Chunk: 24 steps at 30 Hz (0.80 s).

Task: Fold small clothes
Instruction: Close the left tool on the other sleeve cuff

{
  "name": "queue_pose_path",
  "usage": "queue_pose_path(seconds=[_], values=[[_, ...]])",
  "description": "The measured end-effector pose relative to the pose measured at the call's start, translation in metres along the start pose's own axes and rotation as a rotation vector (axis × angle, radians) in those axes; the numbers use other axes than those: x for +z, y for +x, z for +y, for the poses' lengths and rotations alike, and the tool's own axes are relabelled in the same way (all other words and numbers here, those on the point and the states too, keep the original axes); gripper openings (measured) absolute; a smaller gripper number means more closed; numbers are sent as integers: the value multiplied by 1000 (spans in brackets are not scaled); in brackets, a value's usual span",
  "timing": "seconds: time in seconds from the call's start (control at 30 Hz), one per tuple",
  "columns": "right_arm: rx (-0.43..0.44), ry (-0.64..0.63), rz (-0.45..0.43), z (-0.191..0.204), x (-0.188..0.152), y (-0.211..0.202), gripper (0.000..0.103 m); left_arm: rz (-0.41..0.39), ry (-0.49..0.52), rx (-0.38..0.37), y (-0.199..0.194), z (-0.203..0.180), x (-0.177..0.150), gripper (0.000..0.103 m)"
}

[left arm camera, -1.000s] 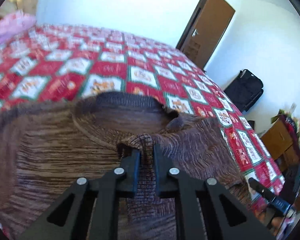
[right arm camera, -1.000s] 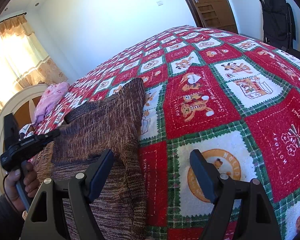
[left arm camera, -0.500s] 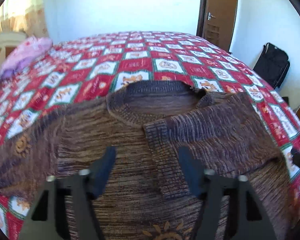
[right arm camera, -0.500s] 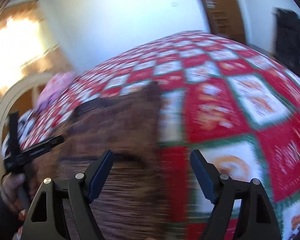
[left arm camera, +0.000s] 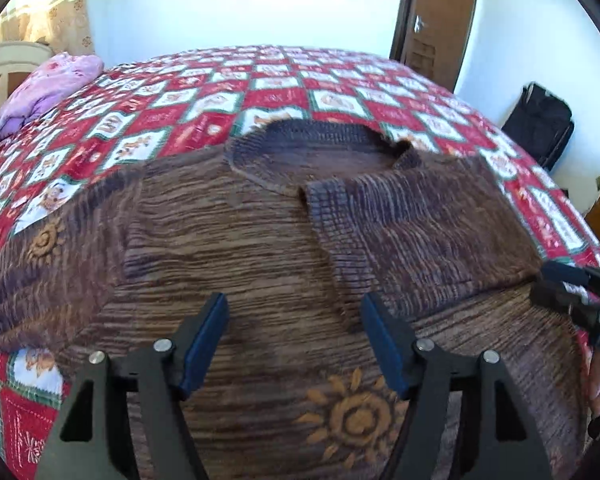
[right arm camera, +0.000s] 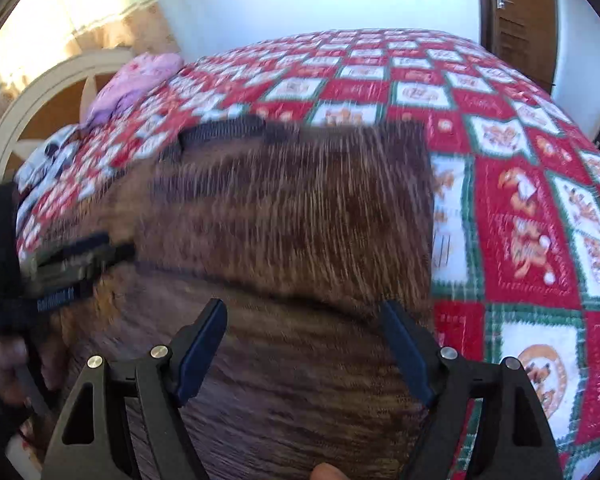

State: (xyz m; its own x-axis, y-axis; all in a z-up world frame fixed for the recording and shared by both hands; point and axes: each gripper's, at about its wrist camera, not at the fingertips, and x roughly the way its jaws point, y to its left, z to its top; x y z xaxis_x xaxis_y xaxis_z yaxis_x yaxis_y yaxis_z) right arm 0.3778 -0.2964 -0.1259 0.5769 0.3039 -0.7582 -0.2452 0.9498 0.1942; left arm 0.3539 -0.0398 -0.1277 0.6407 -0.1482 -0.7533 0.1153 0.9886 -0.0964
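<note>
Brown knit sweater [left arm camera: 260, 248]: spread flat near the bed's [left arm camera: 284, 80] front edge on a red patchwork quilt, one sleeve [left arm camera: 412, 224] folded across the chest. Left gripper [left arm camera: 294, 336]: jaws just opened, empty, above the sweater. Right gripper [right arm camera: 304, 344]: spread, apparently empty; view blurred.

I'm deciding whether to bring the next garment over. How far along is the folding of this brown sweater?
Early. Done: one sleeve is folded across the chest of the sweater on the quilt. In hand: nothing; the left gripper, whose jaws have just been opening, and the right gripper are both open above the knit. Left: the other sleeve lies spread out, and the body is unfolded.
</note>
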Motion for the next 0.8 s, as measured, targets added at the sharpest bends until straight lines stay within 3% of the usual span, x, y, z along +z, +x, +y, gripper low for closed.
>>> queue_pose_path(seconds=[0.1,0.23,0.27,0.4,0.6,0.8], values=[[3,-65,-17,27,16,9,80,-49,-29,-1,-21,16,-2,74],[21,-41,112,39,4,45,80,-112,-47,78,-55,57,-8,90],[10,-50,100,41,-2,45,80,-122,-53,98,-62,71,-11,90],[-41,-156,75,54,-18,36,80,-149,-105,227,-82,143,-22,94],[-24,-86,80,52,-15,27,80,-130,-292,415,-92,249,-41,94],[12,-84,67,74,-21,23,80,-117,-448,425,-84,305,-49,94]])
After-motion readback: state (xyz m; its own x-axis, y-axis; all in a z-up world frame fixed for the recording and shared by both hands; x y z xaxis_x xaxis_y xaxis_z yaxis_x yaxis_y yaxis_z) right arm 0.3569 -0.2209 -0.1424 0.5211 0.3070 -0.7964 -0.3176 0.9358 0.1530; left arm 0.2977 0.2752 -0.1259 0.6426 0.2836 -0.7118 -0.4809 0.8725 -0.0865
